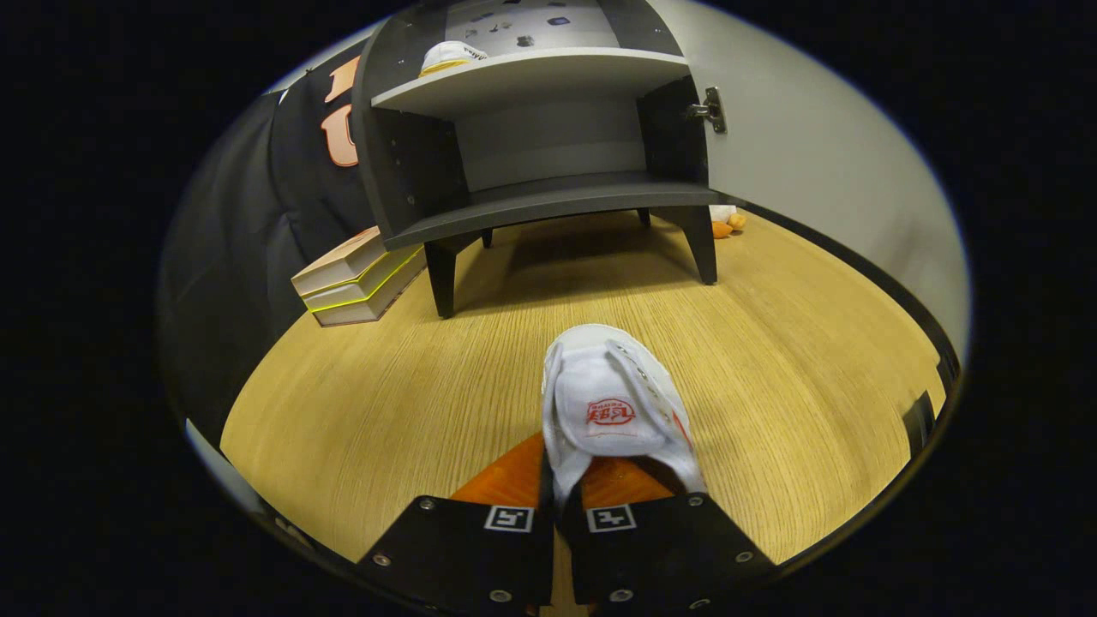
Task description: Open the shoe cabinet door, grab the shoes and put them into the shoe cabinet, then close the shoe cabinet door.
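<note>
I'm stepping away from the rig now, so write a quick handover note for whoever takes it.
Gripper: shut on the white shoe, pinched at its heel, held above the wooden floor.
Shoe cabinet: just ahead, door swung open, lower shelf free; another white shoe sits on the upper shelf.
Done: door opened, shoe grabbed.
Left: put this shoe inside, close the door.

I'm counting two white shoes: one shoe (613,403) pinched between the gripper (567,497) fingers, another shoe (448,56) sitting on the cabinet (531,128) upper shelf. I'm also seeing two stacked boxes (356,278), one open door (814,154), and one orange toy (727,224).
</note>
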Demonstrator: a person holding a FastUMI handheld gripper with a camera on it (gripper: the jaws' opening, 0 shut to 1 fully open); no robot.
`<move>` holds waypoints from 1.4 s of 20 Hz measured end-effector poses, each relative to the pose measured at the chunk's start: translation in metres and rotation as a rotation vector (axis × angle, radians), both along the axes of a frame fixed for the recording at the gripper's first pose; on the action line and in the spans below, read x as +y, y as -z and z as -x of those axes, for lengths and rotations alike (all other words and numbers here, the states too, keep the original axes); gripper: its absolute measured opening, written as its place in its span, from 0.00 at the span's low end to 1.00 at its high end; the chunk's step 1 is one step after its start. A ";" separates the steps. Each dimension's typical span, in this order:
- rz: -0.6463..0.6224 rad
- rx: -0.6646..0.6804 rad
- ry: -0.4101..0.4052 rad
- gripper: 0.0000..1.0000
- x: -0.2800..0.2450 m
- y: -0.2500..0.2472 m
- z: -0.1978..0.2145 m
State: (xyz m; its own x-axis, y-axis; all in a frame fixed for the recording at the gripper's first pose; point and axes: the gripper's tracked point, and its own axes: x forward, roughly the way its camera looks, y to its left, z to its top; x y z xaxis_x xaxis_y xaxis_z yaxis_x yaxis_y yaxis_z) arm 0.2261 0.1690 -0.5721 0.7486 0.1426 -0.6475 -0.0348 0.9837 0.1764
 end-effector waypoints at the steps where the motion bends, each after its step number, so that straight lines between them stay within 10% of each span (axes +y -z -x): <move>1: -0.002 -0.001 0.006 0.03 0.000 -0.001 -0.002; 28: 0.003 -0.270 -0.034 0.00 -0.033 -0.319 -0.120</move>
